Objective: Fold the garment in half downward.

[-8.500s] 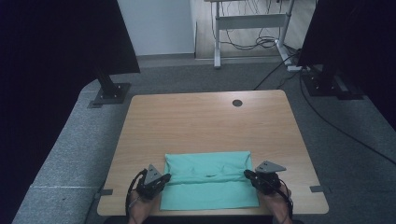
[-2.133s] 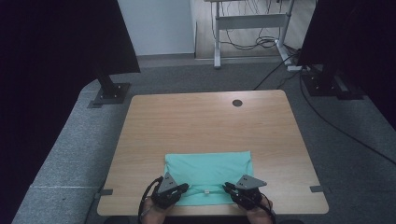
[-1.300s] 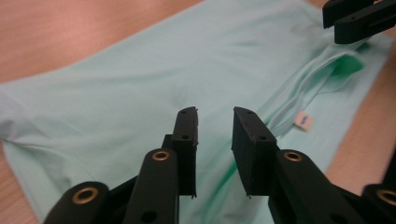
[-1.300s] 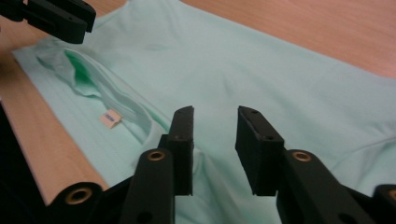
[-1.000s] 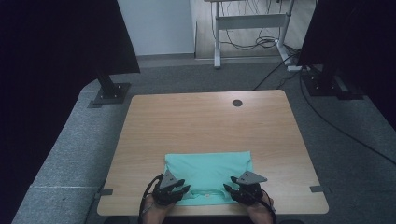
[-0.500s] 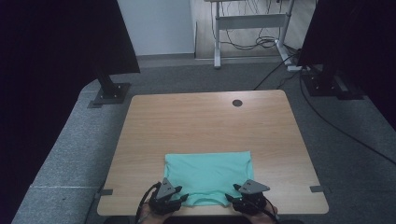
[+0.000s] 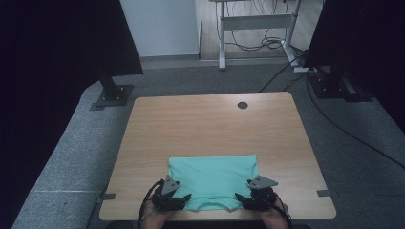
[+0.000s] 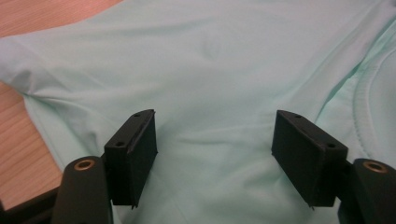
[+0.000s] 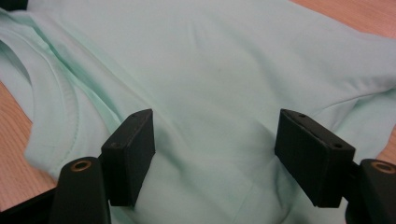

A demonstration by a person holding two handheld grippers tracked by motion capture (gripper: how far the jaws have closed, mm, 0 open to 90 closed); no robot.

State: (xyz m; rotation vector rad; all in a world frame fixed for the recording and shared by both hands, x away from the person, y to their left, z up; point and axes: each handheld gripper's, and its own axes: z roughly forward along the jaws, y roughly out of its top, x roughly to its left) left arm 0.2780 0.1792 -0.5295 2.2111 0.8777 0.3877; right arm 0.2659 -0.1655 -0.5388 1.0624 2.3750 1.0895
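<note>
A mint-green shirt (image 7: pixel 212 176) lies folded flat on the near part of the wooden table (image 7: pixel 210 124). My left gripper (image 7: pixel 184 200) hovers at its near left corner and my right gripper (image 7: pixel 241 200) at its near right corner. Both point inward over the cloth. In the left gripper view the left gripper (image 8: pixel 215 135) has its jaws standing wide above smooth fabric (image 8: pixel 219 60); they have just been opening and press on nothing. The right gripper (image 9: pixel 215 135) has likewise just been opening, and the neckline seam (image 9: pixel 60 93) runs to its left. Cloth lies loose beneath both.
A round cable hole (image 7: pixel 242 105) sits near the table's far edge. Black panels on stands (image 7: pixel 112 93) flank the table left and right (image 7: pixel 334 86). A desk frame with cables (image 7: pixel 258 28) stands behind. Bare wood stretches beyond the shirt.
Both pairs of jaws have spread apart and let go of the shirt's near edge, which now lies flat. The hands have hardly shifted.
</note>
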